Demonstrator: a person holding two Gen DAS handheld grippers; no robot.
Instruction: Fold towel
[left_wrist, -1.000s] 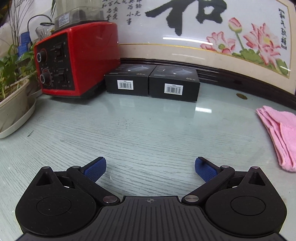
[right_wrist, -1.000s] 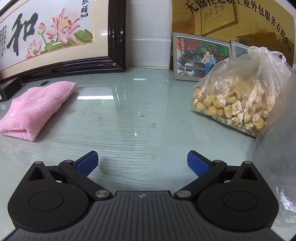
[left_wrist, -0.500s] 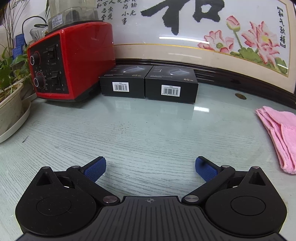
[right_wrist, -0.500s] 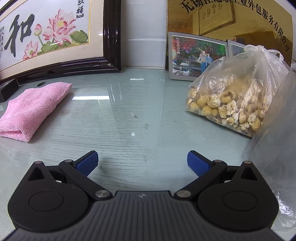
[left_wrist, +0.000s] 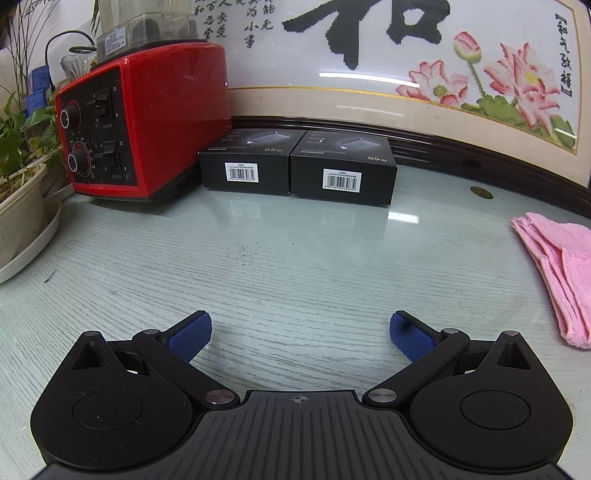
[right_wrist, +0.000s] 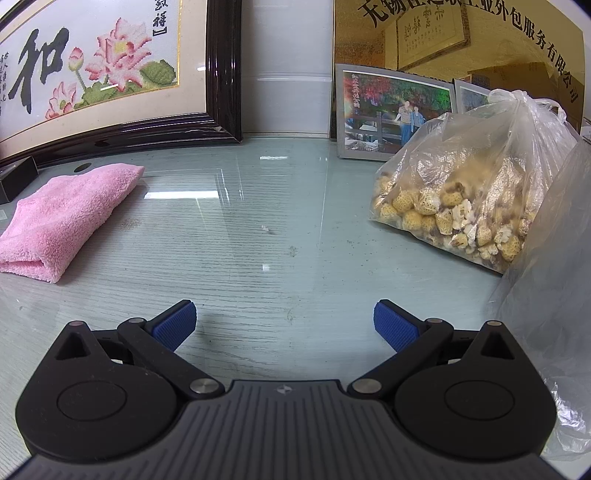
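Note:
A pink towel (left_wrist: 557, 266) lies folded into a narrow stack on the glass-topped table, at the right edge of the left wrist view. It also shows at the left of the right wrist view (right_wrist: 70, 214). My left gripper (left_wrist: 300, 332) is open and empty, low over the bare table, well left of the towel. My right gripper (right_wrist: 285, 325) is open and empty, right of the towel and apart from it.
A red appliance (left_wrist: 144, 125) and two black boxes (left_wrist: 295, 166) stand at the back, with a potted plant (left_wrist: 18, 192) at the left. A framed embroidery (right_wrist: 103, 70) leans behind. A plastic bag of snacks (right_wrist: 465, 199) and photo frames (right_wrist: 391, 110) stand right.
Both grippers shifted slightly; the left view swung a little right, so the appliance and boxes sit further right. The towel has not moved. Both grippers stay open.

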